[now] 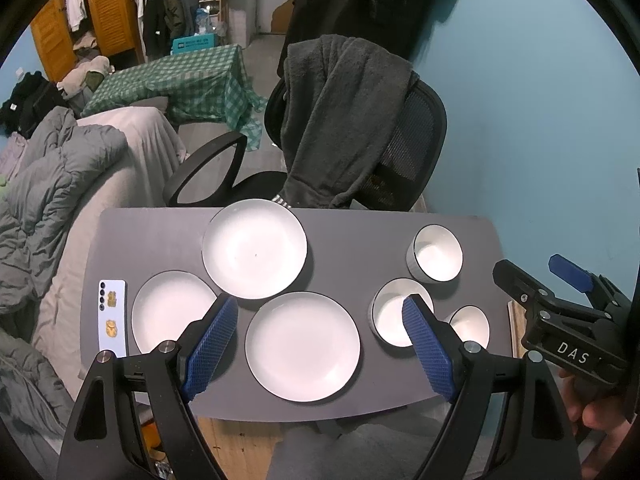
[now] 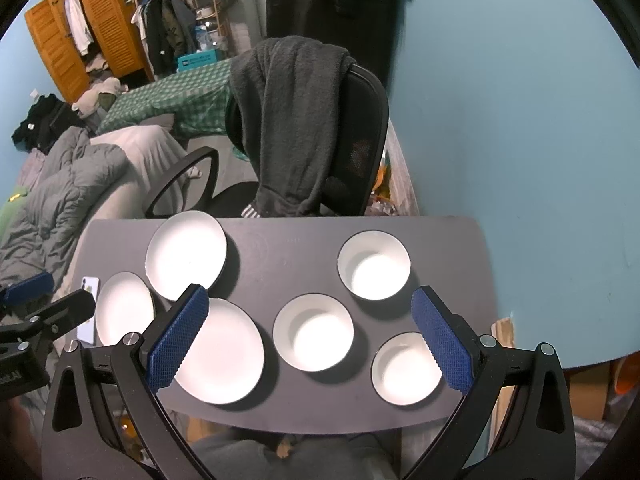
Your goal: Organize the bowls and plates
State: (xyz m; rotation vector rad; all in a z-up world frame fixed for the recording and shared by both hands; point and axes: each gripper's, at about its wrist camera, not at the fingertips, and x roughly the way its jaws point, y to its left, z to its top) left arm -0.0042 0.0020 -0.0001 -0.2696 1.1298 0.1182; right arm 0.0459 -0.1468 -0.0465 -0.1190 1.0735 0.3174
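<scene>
I hold my left gripper (image 1: 320, 322) and right gripper (image 2: 310, 318) spread wide and empty above the grey table (image 1: 160, 240), where three plates (image 1: 302, 346) lie flat at left and three bowls (image 2: 313, 332) stand apart at right, unstacked.

Bare table (image 2: 288, 256) strip between plates (image 2: 186, 254), bowls (image 2: 374, 264)

white plates (image 1: 302, 346), grey table (image 1: 160, 240), blue fingers (image 1: 428, 344)

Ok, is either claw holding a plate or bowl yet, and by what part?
Nothing is held. The left claw and right claw are both open above the dark grey table.
</scene>
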